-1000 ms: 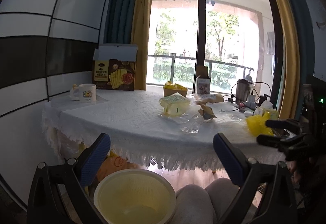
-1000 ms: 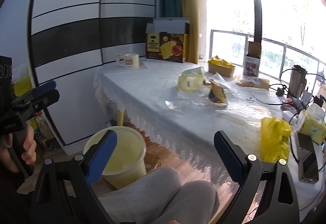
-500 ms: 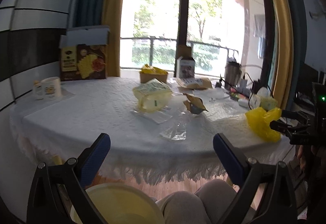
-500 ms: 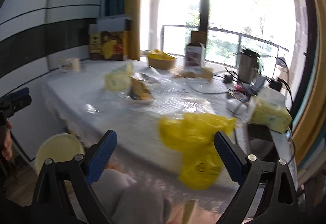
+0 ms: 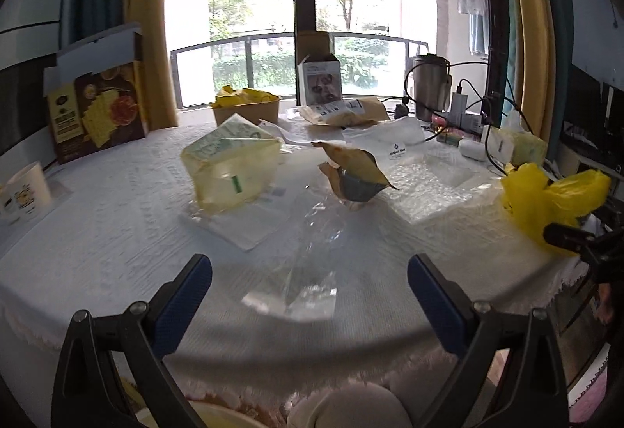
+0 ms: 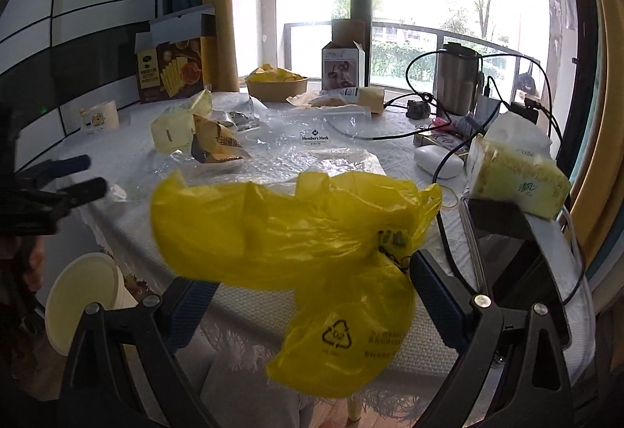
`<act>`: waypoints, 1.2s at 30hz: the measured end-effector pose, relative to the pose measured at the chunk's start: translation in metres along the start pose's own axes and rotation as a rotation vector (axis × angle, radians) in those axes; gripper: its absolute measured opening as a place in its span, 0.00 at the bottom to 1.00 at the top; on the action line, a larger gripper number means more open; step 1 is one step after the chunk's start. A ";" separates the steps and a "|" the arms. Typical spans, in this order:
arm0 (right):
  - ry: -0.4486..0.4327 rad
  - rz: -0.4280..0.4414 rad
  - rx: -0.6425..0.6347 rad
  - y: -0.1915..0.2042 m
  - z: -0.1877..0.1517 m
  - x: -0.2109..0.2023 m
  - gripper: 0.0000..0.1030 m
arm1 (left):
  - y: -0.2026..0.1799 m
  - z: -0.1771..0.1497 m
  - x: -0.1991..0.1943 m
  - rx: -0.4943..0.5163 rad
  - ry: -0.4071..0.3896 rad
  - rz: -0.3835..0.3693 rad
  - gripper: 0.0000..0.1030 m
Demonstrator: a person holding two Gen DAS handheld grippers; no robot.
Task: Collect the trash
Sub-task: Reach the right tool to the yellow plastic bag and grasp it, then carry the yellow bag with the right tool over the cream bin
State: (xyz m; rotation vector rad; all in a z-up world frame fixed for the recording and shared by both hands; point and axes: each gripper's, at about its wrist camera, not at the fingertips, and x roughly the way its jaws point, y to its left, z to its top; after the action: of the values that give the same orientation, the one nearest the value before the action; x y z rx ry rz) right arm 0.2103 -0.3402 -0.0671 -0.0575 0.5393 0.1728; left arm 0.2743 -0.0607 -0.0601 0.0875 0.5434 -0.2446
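My left gripper (image 5: 310,295) is open and low over the near edge of the white tablecloth (image 5: 97,256). A clear plastic wrapper (image 5: 308,272) lies flat between and just ahead of its fingers. Behind it sit a yellow see-through bag (image 5: 234,167), a torn brown snack wrapper (image 5: 355,174) and bubble wrap (image 5: 429,182). My right gripper (image 6: 312,297) is open with a crumpled yellow plastic bag (image 6: 296,229) between its fingers, draped over the table edge. From the left wrist, that yellow plastic bag (image 5: 546,198) is at far right beside the right gripper (image 5: 585,225).
A pale yellow bin (image 6: 82,295) stands on the floor under the table's edge. At the back are a cracker box (image 5: 97,112), a mug (image 5: 23,190), a kraft bowl (image 5: 245,108), a small carton (image 5: 319,81), a steel tumbler (image 6: 456,81), cables and a tissue pack (image 6: 514,170).
Both grippers moved up and forward to the table. The left one now hovers at the clear wrapper, the bin dropping out of its view. The right one closed in around the yellow bag.
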 end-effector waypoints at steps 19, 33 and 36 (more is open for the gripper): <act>0.015 0.018 0.012 -0.001 -0.004 0.015 0.57 | -0.018 0.006 0.070 0.105 0.124 -0.039 0.31; -0.079 -0.056 0.008 0.005 0.004 -0.030 0.22 | -0.026 0.008 0.013 0.106 0.033 -0.064 0.18; -0.099 -0.050 -0.005 0.013 0.007 -0.042 0.22 | -0.022 0.011 -0.012 0.101 -0.007 -0.057 0.18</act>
State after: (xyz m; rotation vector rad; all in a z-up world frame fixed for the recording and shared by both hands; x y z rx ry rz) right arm 0.1763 -0.3329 -0.0392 -0.0670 0.4382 0.1275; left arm 0.2644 -0.0817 -0.0453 0.1692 0.5273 -0.3275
